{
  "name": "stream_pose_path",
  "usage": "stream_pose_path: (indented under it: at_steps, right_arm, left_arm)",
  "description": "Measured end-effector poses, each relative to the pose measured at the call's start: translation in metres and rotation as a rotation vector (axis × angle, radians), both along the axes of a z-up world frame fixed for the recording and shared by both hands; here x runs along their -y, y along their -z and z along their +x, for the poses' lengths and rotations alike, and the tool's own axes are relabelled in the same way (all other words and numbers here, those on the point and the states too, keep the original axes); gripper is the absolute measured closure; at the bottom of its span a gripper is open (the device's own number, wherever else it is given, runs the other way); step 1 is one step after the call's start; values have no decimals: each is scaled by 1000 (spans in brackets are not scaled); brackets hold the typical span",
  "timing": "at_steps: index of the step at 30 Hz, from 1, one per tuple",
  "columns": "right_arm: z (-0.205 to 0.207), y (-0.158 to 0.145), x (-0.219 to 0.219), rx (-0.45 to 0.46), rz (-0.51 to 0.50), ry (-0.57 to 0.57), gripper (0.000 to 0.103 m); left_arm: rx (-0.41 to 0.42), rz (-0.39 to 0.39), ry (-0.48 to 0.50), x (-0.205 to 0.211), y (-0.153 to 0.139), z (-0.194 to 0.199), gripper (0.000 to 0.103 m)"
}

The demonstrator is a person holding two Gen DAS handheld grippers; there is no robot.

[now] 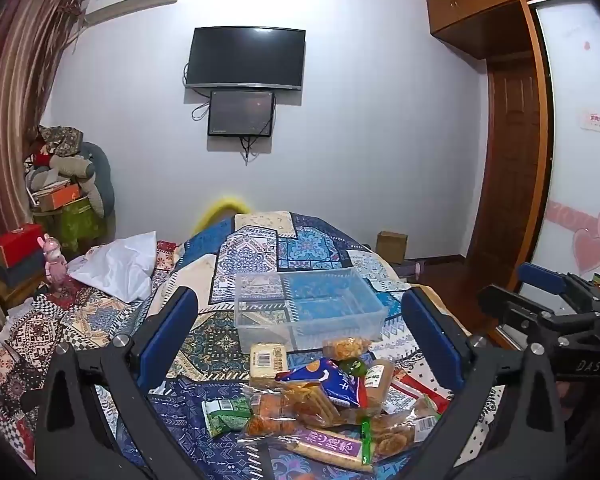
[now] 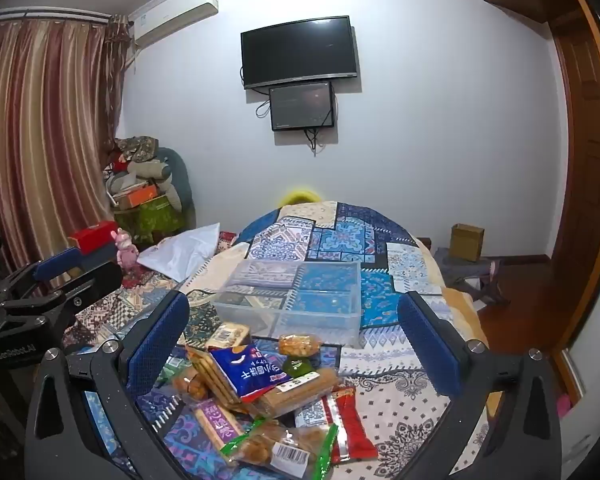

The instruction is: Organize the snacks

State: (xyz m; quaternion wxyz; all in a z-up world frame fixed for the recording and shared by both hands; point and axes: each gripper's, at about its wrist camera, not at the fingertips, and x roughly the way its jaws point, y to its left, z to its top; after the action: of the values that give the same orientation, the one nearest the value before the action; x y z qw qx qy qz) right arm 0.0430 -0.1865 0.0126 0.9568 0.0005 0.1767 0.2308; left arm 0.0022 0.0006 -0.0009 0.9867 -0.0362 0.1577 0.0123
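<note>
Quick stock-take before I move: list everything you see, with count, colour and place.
snack packets: a pile, count unclear; blue, red, green, orange, clear; near end of quilt
plastic bin: one, clear, nothing in it; on quilt just beyond pile
quilt: one, blue patchwork; covers bed
screens: two, black; far wall
cardboard box: one, brown; floor, right
pink toy: one; left of bed
left gripper: blue fingers, open, over pile
right gripper: blue fingers, open, over pile

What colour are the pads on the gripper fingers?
Blue, on black frames; clearest in the right wrist view, on the right gripper fingers.
</note>
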Motion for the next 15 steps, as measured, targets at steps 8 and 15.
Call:
stream_pose_path:
  at_steps: [8, 15]
  right_arm:
    - [-2, 1, -1, 9, -8, 1, 0]
    - [-4, 1, -5, 12, -21, -8, 0]
  left_arm:
    - [23, -22, -14, -5, 2, -5, 0]
    - [15, -32, -23, -11, 2, -10, 0]
